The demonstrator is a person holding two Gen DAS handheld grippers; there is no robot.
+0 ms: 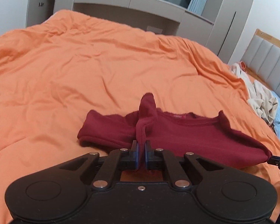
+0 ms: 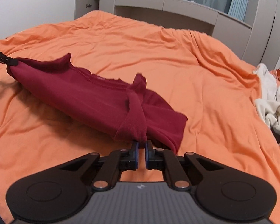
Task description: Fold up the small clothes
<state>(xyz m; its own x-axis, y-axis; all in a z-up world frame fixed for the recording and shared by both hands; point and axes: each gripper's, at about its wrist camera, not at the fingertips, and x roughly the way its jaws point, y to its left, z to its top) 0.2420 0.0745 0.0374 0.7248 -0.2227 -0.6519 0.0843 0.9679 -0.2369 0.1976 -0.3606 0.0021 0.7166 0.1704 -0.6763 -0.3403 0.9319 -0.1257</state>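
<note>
1. The left gripper (image 1: 141, 145) jaws are pinching a fold of the red shirt (image 1: 177, 132).
2. The right gripper (image 2: 141, 145) jaws are pinching its other end, the shirt sagging between them over the orange bed (image 2: 121, 46).
3. A heap of pale clothes (image 2: 272, 100) is lying near the bed's right edge, partly cut off.
4. A grey cabinet (image 1: 158, 5) is standing behind the bed.

Shirt (image 1: 177, 132) on bed (image 1: 84, 71), strung between both tongs; clothes pile (image 1: 261, 100) apparently far right.

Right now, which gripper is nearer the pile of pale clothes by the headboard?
Right. The right gripper holds the maroon shirt on the side toward the pale clothes; the left gripper holds the far end.
</note>
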